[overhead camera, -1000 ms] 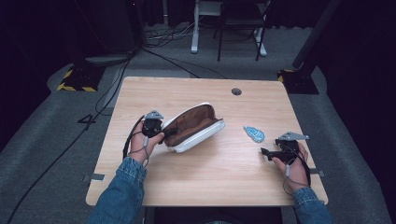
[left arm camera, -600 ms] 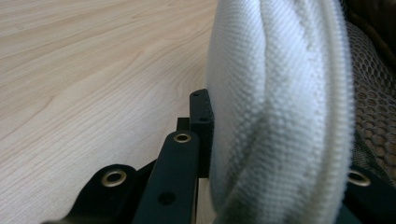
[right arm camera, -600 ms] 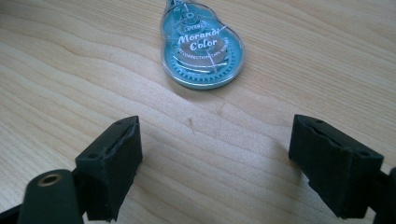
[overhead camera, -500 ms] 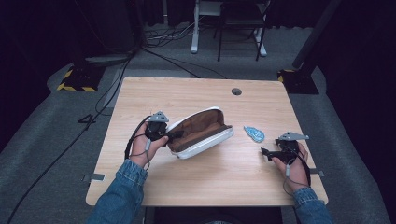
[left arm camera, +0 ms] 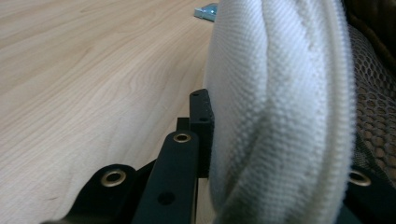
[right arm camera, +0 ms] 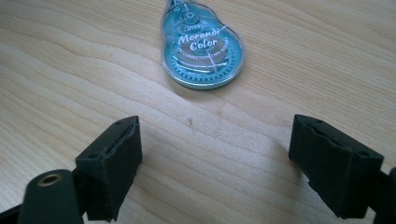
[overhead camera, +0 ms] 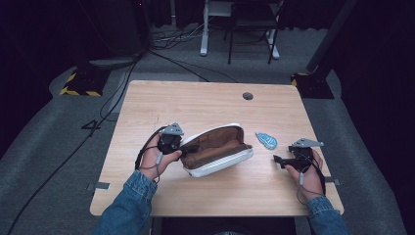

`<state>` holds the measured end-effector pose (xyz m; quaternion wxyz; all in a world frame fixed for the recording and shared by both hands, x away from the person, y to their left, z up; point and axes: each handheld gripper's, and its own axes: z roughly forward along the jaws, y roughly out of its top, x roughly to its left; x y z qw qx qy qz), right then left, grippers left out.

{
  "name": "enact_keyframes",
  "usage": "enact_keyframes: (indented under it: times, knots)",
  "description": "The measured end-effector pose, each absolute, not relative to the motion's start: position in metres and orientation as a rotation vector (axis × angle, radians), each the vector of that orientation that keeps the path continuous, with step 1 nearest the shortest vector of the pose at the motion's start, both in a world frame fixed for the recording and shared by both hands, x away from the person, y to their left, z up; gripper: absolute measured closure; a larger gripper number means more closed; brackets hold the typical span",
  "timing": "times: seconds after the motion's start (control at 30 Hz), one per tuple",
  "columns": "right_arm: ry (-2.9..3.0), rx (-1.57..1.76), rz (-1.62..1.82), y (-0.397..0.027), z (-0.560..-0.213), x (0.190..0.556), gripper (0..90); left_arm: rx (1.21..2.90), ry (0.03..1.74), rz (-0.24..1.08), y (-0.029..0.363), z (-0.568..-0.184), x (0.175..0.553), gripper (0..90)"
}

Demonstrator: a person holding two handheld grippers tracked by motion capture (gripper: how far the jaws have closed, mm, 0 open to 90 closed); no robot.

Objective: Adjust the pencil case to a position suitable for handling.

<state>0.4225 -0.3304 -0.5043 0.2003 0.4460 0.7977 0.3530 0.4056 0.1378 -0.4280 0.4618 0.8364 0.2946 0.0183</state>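
High view: a person sits at a wooden table with tongs in each hand. The left gripper pinches the near rim of a white pouch, which lies open at mid-table, probably to keep its mouth wide for loading. Its brown lining appears empty, though part is shaded. A small teal correction-tape dispenser lies just right of the pouch, apart from it. The right gripper sits low near the dispenser, jaws spread, likely lined up to collect it.

Left gripper view: the black jaws clench the pouch's white woven wall; dark mesh shows inside.

Right gripper view: the released jaws stand wide over bare wood, with the dispenser just ahead, untouched.
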Motion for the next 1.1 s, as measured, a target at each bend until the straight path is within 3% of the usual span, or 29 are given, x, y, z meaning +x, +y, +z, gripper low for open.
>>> enact_keyframes:
  times: [1.1]
  knots:
    - [2.233, 1.243, 0.987, -0.330, -0.504, 0.422, 17.5, 2.130, 0.603, -0.105, 0.098, -0.458, 0.375, 84.4]
